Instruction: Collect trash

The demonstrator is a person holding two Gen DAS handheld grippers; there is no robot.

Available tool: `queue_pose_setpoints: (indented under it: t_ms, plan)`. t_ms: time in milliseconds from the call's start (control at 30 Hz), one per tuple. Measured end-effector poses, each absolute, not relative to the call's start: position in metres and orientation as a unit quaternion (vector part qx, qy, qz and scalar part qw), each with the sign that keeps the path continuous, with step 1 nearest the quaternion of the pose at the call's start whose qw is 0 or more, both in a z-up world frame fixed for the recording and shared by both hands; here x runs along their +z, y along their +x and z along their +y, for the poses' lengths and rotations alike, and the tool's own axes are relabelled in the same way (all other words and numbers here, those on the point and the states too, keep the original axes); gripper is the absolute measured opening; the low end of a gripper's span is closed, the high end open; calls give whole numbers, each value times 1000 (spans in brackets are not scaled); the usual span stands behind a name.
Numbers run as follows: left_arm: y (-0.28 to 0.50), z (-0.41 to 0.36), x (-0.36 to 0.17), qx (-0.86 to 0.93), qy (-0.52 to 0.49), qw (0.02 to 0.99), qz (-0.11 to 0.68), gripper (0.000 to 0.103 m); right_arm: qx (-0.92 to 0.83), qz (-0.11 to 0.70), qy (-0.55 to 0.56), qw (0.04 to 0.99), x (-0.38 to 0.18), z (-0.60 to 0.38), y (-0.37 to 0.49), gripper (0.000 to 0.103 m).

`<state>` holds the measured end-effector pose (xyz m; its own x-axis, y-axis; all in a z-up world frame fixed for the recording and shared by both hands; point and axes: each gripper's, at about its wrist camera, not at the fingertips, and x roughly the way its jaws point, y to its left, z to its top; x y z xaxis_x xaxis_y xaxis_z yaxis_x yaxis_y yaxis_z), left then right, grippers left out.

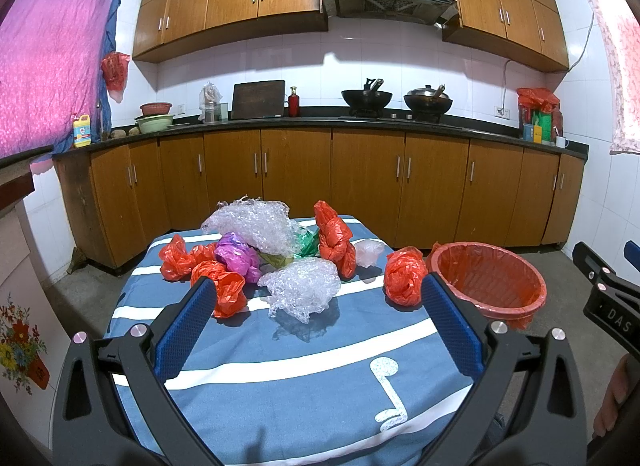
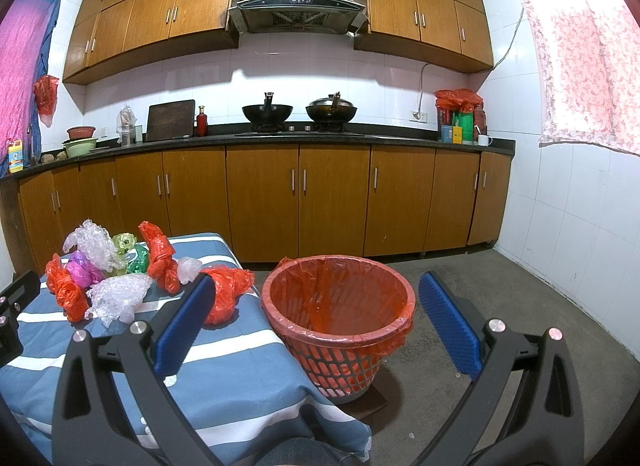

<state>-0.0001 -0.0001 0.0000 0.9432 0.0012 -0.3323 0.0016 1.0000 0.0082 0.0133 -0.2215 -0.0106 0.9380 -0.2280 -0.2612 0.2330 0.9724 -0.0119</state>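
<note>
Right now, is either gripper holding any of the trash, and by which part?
Nothing is held. The left gripper and right gripper are both open, with nothing between their fingers.

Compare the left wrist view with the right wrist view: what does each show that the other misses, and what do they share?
Only the left wrist view shows the white music note printed on the striped tablecloth and the floral decoration at far left. Only the right wrist view shows the red basket's latticed side, the dark base beneath it and the bare floor to its right. Both show the bagged trash pile, the lined, empty-looking basket and each open, empty tool: left tool, right tool.
</note>
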Motion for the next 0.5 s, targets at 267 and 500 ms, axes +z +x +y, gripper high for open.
queue_pose_setpoints:
  t_ms: [267,500]
  plan:
    - [-1,0,1,1,4,986,167,101,-116,131,9,984,-11,-221,13,99]
    - [-1,0,1,1,4,986,167,101,-116,131,9,984,-11,-220,13,99]
